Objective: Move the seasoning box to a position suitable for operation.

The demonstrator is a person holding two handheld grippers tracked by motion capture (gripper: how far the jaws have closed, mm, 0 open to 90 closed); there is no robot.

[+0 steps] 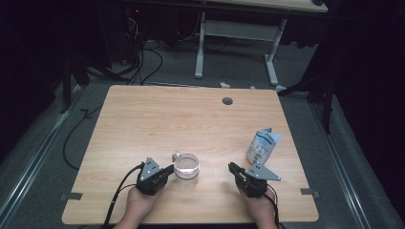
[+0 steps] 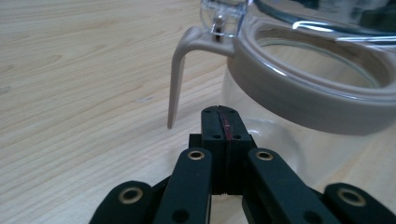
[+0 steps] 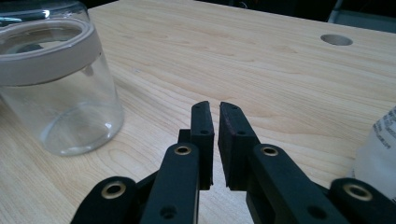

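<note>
A clear glass jar [image 1: 186, 168] with a pale grey rim band stands upright near the table's front edge, between my two grippers. My left gripper [image 1: 169, 170] lies just left of it, jaws pressed together with nothing in them. In the left gripper view its tip [image 2: 220, 112] sits close below the jar's rim [image 2: 317, 93], beside a grey clasp lever [image 2: 176, 79]. My right gripper [image 1: 231, 167] is a hand's width right of the jar. In the right gripper view its jaws [image 3: 216, 109] stand a narrow gap apart, empty, with the jar [image 3: 56, 88] off to the left.
A white and blue pouch [image 1: 262, 145] stands upright just behind my right gripper, its edge at the right in the right gripper view [image 3: 380, 154]. The wooden table [image 1: 191, 119] has a round cable hole [image 1: 227, 100] near its far edge. Desk legs and cables lie beyond.
</note>
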